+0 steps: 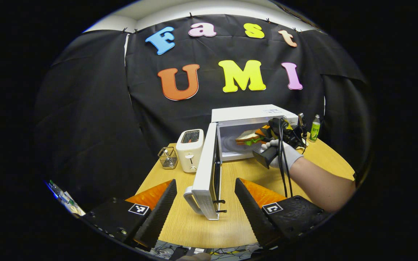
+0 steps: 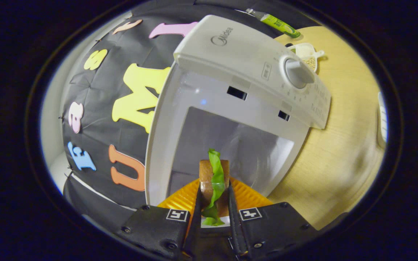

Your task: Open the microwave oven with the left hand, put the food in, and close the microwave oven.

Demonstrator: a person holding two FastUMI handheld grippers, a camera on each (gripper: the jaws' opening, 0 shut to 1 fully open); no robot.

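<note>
The microwave oven (image 1: 254,116) stands at the back of the worktop (image 1: 201,224), its door (image 1: 205,170) swung open leftward; toaster (image 1: 190,149) and wire basket (image 1: 167,158) sit left of it, a bottle (image 1: 315,127) right.

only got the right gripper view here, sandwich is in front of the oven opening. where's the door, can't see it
Observer: The microwave door stands swung fully open to the left of the cavity, its handle toward the table's near edge.
Operator: and the left hand-held gripper, is it on the door
Observer: No. The left hand-held gripper is open, its fingers either side of the door edge without touching it.
Operator: anything beside the door
Observer: A white toaster stands just left of the door, with a small wire basket beyond it.
Operator: sandwich inside yet
Observer: The sandwich is at the opening, held in the right hand-held gripper.
</note>
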